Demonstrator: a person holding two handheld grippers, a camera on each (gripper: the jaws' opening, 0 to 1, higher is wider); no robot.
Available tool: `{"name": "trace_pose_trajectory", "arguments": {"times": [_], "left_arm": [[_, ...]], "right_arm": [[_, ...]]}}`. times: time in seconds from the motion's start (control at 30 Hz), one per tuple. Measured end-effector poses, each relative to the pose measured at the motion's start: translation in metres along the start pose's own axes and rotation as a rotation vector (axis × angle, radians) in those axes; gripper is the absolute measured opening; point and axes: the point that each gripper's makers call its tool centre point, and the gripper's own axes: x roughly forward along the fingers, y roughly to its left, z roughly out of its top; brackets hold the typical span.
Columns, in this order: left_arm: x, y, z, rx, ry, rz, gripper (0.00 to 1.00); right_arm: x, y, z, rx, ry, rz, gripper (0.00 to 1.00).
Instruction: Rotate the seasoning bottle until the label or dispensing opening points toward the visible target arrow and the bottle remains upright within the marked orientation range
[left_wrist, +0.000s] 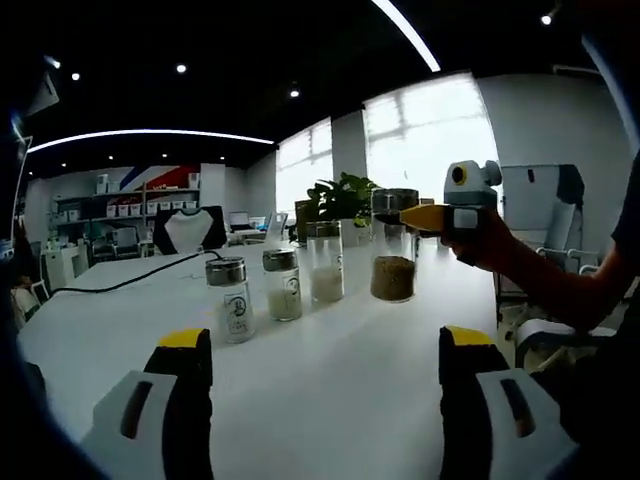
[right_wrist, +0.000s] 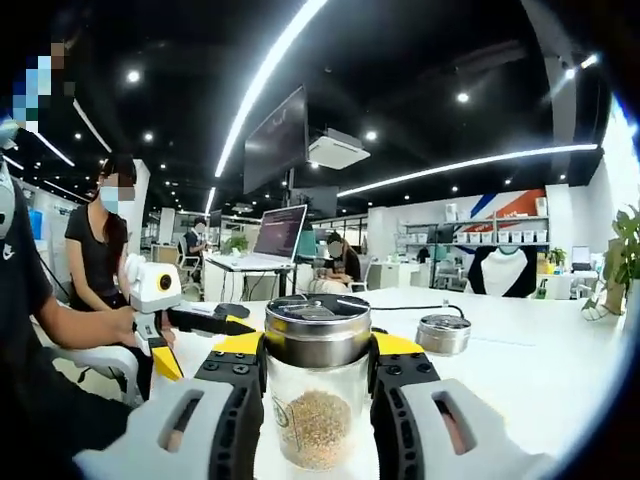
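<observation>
Upright at the right end of a row on the white table (left_wrist: 330, 380) is the seasoning bottle (left_wrist: 393, 262), clear glass with a metal lid and brown granules. My right gripper (left_wrist: 412, 216), held by a hand, is shut on the bottle just below the lid. In the right gripper view the same bottle (right_wrist: 318, 420) sits between the yellow-tipped fingers (right_wrist: 240, 345) of my right gripper (right_wrist: 318, 365), which press on both sides. My left gripper (left_wrist: 325, 345) is open, low over the table and well short of the row. It enters the right gripper view at the left as the left gripper (right_wrist: 195, 335).
Three smaller glass shakers (left_wrist: 232, 300), (left_wrist: 283, 284), (left_wrist: 325, 263) stand in a row left of the bottle. A black cable (left_wrist: 120, 283) runs across the far table. A small round metal tin (right_wrist: 443, 335) lies to the right. Beside the table there are people (right_wrist: 95, 250) and a laptop (right_wrist: 280, 235).
</observation>
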Motion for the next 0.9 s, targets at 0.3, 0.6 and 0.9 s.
{"name": "trace_pose_trajectory", "arguments": {"times": [0.3,0.6,0.9], "left_arm": [[0.001,0.001,-0.009,0.043,0.046,-0.006,1.00],[-0.003,0.003,-0.006,-0.007,0.030,-0.016,1.00],[-0.008,0.009,0.000,-0.032,0.010,0.008,1.00]], "right_arm": [[-0.017,-0.032,-0.010,0.057,-0.006,-0.049,0.38],[-0.026,-0.053,-0.016,0.045,0.010,-0.072,0.38],[-0.033,-0.087,-0.021,0.094,-0.006,-0.113,0.38]]}}
